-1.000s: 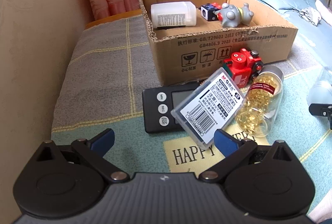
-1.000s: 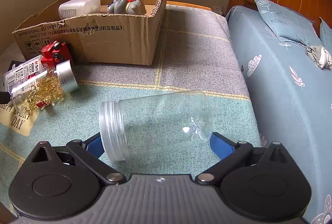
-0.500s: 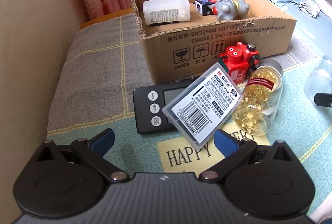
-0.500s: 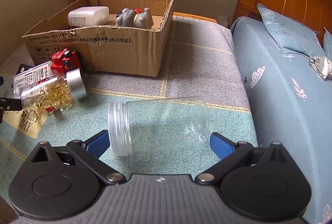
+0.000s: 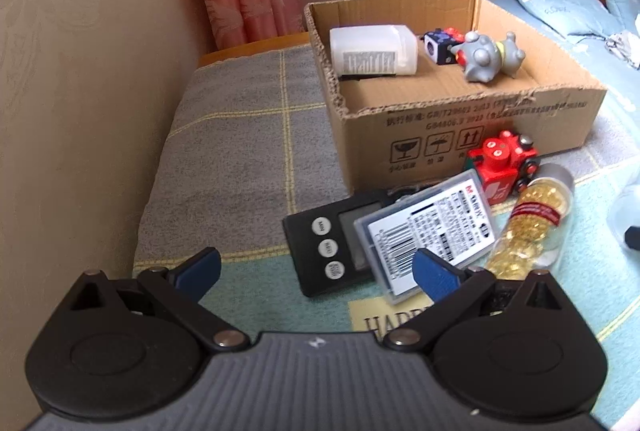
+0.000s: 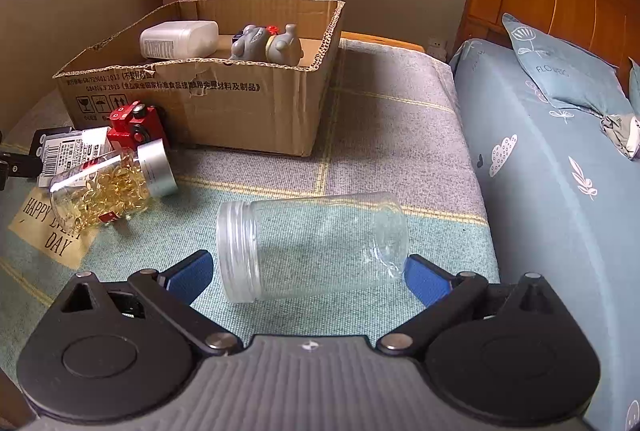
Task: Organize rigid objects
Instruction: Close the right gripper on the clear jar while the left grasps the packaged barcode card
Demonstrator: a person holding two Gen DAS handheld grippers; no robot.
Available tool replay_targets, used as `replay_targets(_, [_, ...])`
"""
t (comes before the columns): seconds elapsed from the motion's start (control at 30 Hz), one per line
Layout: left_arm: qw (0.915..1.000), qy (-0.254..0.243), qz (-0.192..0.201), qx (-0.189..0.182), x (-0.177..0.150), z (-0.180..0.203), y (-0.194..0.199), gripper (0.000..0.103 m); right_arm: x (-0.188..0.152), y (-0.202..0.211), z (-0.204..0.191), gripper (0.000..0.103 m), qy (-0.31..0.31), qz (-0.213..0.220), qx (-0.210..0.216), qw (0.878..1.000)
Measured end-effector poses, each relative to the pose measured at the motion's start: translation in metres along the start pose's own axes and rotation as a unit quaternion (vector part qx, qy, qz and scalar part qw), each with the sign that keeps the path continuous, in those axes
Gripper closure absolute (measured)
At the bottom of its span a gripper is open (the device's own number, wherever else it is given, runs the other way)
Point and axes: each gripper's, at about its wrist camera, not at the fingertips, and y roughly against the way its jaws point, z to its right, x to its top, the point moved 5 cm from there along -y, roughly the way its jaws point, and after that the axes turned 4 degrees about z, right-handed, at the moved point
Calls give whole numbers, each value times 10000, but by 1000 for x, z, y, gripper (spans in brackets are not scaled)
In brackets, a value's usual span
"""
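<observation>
Clear jar [image 6: 312, 245] sideways on blanket [image 6: 380, 135]

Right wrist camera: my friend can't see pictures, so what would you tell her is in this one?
An empty clear plastic jar lies on its side on a blanket, between the open blue fingers of the right gripper. Behind it to the left are a jar of golden capsules, a red toy train and a cardboard box holding a white bottle and a grey toy.

One cardboard box [image 5: 460, 135], two jars [image 6: 312, 243] [image 6: 108, 187], one white bottle [image 5: 372, 51], two toys [image 5: 486, 57] [image 5: 502, 167], one cube [image 5: 440, 45], one timer [image 5: 332, 247], one plastic case [image 5: 428, 231].
</observation>
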Motion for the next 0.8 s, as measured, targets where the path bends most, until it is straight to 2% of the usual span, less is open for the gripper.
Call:
replay_targets(0.07, [9998,149,26,-131,4,7,2,2,0,-1,0,0,1,21,19,10000])
replay_targets(0.3, [9970,729,-153,-217,19,32,-6,2,1,-3,5,0,-55,75,91,9999])
replay_targets(0.57, [9894,1277,-694,-4,21,45,-24,5,4,-6,11,0,-82,178,215,9996])
replay_targets(0.8, [9870,1328,-844,315,20,55,-34,7,4,-9,12,0,36,208,331,9992])
